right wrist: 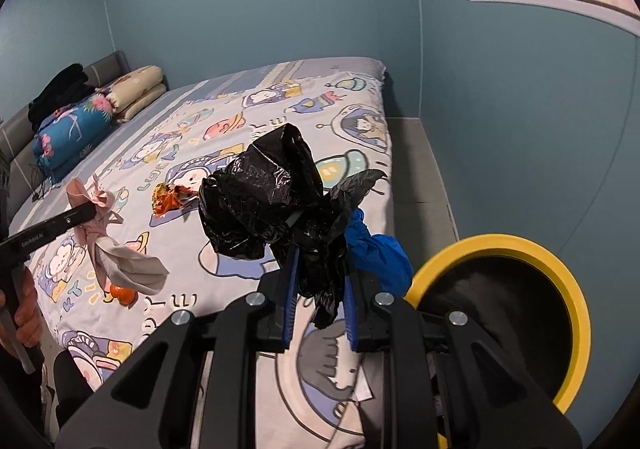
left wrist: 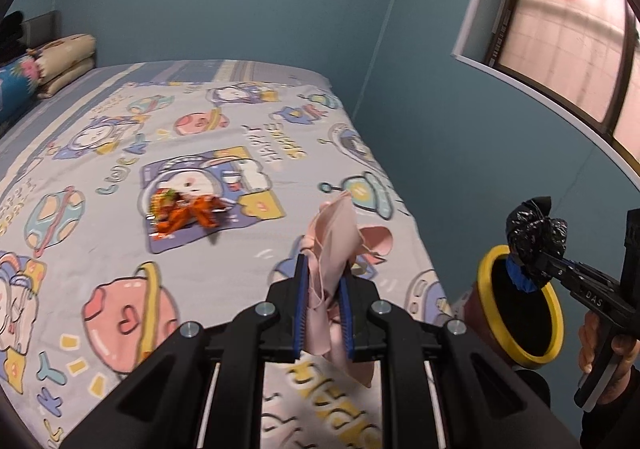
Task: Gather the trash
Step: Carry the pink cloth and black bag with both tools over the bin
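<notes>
Already both of my grippers are loaded, so what matters is where the bin lies from each. My right gripper is clenched on a crumpled black plastic bag with a wad of blue plastic bunched against it on the right side; the bag balloons up and forward past the fingertips. My left gripper is clamped on a limp pale-pink cloth scrap, whose long axis runs roughly along the fingers, one end standing up beyond the tips and the other dangling below the jaws.

The round bin with the yellow rim and dark inside stands off the right side of the cartoon-printed bed cover, near the bed's foot corner, between the mattress and the blue wall. From the right gripper it lies just to the right and a little below; in the left wrist view the black bag already hangs over the far-left part of the yellow rim. So I judge the right hand is clearly the nearer one and should drop first. The left gripper is over the bed's right edge, with the bin to its right, and it would have to cross the edge to reach the opening.

A crinkled orange foil wrapper lies on the bed near its middle, apart from both grippers, not yet collected. Something small and orange shows below the pink cloth in the right view; I cannot tell what it is.
</notes>
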